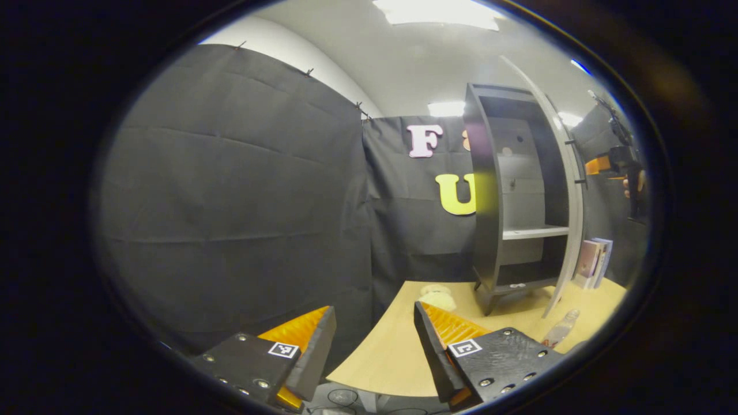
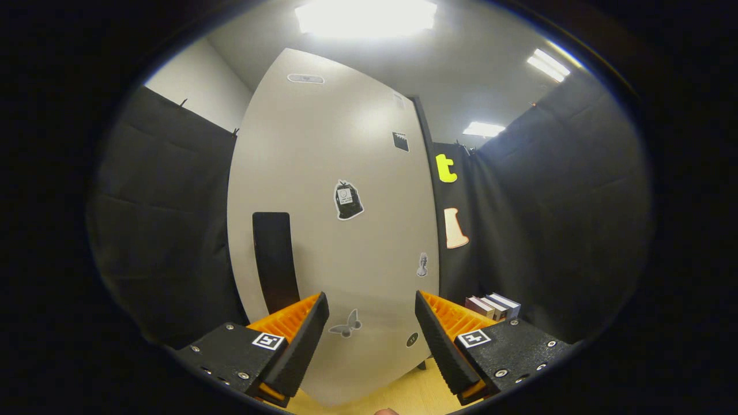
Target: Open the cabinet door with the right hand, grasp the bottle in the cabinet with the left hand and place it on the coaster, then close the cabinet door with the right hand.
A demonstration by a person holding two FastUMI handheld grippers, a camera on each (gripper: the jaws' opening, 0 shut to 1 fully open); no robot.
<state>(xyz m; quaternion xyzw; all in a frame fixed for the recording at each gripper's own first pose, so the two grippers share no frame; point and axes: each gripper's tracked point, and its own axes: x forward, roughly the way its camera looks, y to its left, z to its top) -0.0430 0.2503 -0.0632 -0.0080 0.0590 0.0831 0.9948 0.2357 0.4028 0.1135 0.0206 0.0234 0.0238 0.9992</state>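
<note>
Left gripper (image 1: 372, 346): held low off the bench's near edge, fingers spread wide, nothing between them, aimed toward the bench (image 1: 398, 351).

Cabinet (image 1: 507, 190): stands toward the bench's far right; door (image 1: 562, 190) swung open, shelves bare.

Bottle (image 1: 560, 328): clear, tilted, on the bench near its right edge, in front of the open door.

Coaster (image 1: 436, 297): pale, round, near the bench's far edge, left of the cabinet.

Right gripper (image 2: 369, 331): raised level, facing the door's outer face (image 2: 346, 230) close up, fingers apart, empty; black handle (image 2: 275, 259) just beyond its left finger.

Books (image 2: 493, 305): upright beside the cabinet.
</note>
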